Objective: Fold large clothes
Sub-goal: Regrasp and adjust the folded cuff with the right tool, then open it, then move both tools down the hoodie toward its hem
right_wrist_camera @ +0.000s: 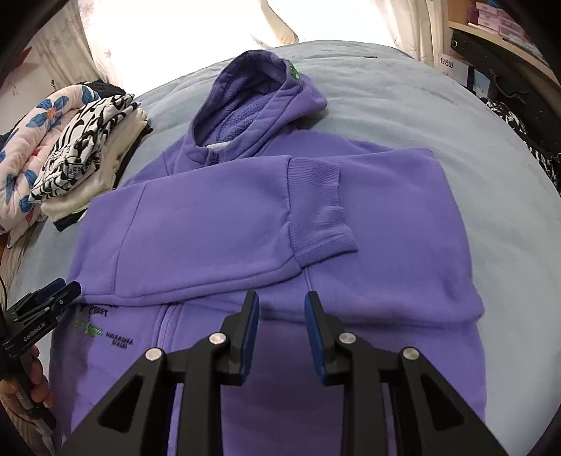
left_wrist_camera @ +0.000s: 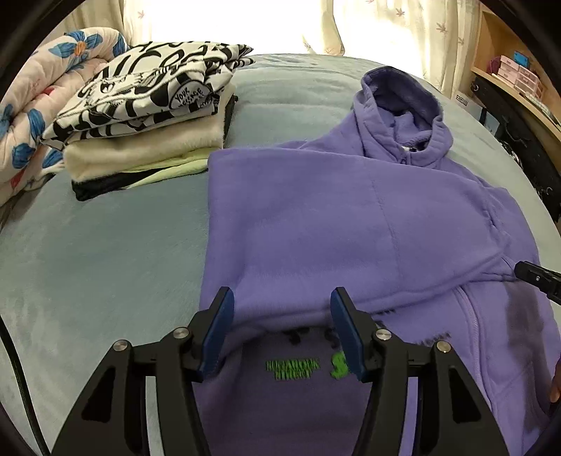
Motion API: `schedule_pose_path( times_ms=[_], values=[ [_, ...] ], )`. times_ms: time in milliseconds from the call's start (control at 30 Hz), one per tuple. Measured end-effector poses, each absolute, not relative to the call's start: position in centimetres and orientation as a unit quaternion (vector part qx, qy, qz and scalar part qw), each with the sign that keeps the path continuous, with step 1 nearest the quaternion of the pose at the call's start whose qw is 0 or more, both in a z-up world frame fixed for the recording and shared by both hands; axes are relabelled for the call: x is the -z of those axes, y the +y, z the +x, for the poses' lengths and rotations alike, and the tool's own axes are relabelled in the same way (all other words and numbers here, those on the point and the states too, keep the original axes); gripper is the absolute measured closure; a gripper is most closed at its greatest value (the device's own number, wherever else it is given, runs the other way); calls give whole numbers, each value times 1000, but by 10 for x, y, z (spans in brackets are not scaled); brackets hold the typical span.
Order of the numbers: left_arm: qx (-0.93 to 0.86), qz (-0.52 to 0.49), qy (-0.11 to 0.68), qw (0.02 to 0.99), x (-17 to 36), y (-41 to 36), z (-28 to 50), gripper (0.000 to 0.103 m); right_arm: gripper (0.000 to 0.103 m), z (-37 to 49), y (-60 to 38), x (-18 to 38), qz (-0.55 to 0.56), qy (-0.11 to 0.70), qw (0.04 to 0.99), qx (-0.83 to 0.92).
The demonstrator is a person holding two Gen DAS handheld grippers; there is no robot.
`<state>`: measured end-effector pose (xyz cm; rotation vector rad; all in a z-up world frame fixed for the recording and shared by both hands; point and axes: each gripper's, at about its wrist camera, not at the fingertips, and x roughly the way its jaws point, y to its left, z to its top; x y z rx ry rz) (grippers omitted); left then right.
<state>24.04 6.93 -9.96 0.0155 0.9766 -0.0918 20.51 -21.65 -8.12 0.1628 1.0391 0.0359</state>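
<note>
A purple zip hoodie (left_wrist_camera: 350, 217) lies face up on the grey-blue bed, hood toward the window. Both sleeves are folded across its chest; the ribbed cuff (right_wrist_camera: 317, 210) shows in the right wrist view, where the hoodie (right_wrist_camera: 245, 224) fills the middle. My left gripper (left_wrist_camera: 282, 301) is open and empty, just above the hoodie's lower left front with the green lettering (left_wrist_camera: 292, 370). My right gripper (right_wrist_camera: 282, 305) is open and empty above the lower middle of the hoodie by the zip. Each gripper shows at the edge of the other view: the right one (left_wrist_camera: 536, 280), the left one (right_wrist_camera: 45, 301).
A stack of folded clothes (left_wrist_camera: 140, 119) with a black-and-white printed top sits on the bed's far left, beside a floral quilt (left_wrist_camera: 31, 115). Curtains (left_wrist_camera: 385, 24) hang behind the bed. A wooden shelf with boxes (left_wrist_camera: 515, 73) stands at the right.
</note>
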Motion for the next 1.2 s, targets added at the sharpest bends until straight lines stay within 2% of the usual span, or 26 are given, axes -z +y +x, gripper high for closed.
schedule_pose_path(
  times_ms=[467,767,1033,1133,1200],
  values=[
    [54,37,455,888,56,67,174,47,76,148,-200,58,76,491,867,-31],
    [47,13,463,885,49,81,142,47,76,112,-198,42,77,478,875,-31],
    [35,2,434,900,30,99,82,47,76,57,-197,26,69,448,891,-21],
    [27,-2,421,907,21,107,62,46,68,37,-197,18,67,431,900,-15],
    [20,-7,411,911,14,113,47,41,61,23,-196,12,63,416,907,-11]
  ],
)
